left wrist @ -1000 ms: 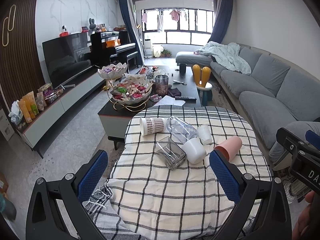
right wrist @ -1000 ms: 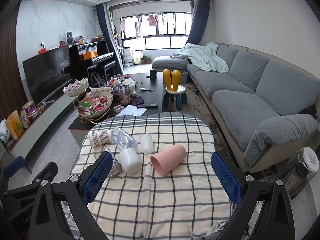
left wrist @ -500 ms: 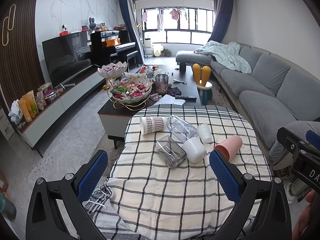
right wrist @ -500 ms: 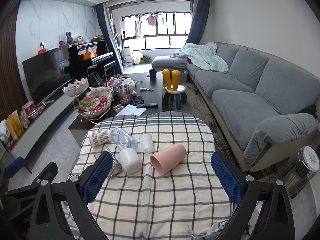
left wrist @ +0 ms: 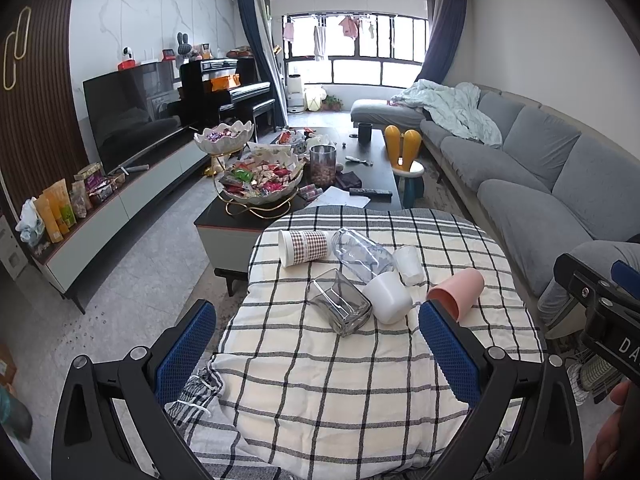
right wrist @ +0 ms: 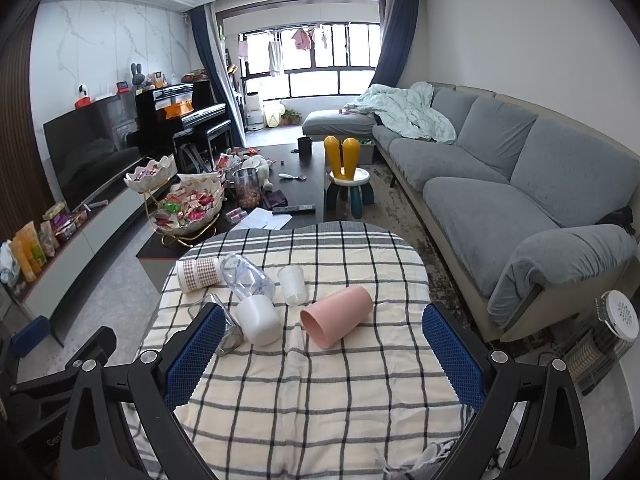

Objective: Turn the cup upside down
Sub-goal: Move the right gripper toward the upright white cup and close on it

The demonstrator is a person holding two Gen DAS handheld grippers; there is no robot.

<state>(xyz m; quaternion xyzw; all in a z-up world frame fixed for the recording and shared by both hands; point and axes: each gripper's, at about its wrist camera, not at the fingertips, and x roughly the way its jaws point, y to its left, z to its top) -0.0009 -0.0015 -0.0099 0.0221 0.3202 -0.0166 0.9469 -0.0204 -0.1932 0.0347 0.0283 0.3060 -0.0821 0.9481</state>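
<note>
We hold our left gripper [left wrist: 316, 344] and right gripper [right wrist: 323, 348] spread wide over the near part of the checked tablecloth [right wrist: 320, 392], gripping nothing. Just ahead of the right gripper, between its fingers, the pink cup [right wrist: 337, 316] lies on its side with its mouth toward us. To its left lie a white cup [right wrist: 258, 320] and, partly behind the left finger, a square glass [left wrist: 339, 302]; beyond them lie a clear plastic cup [right wrist: 292, 284], a clear bottle [right wrist: 247, 278] and a checked paper cup [right wrist: 198, 275].
</note>
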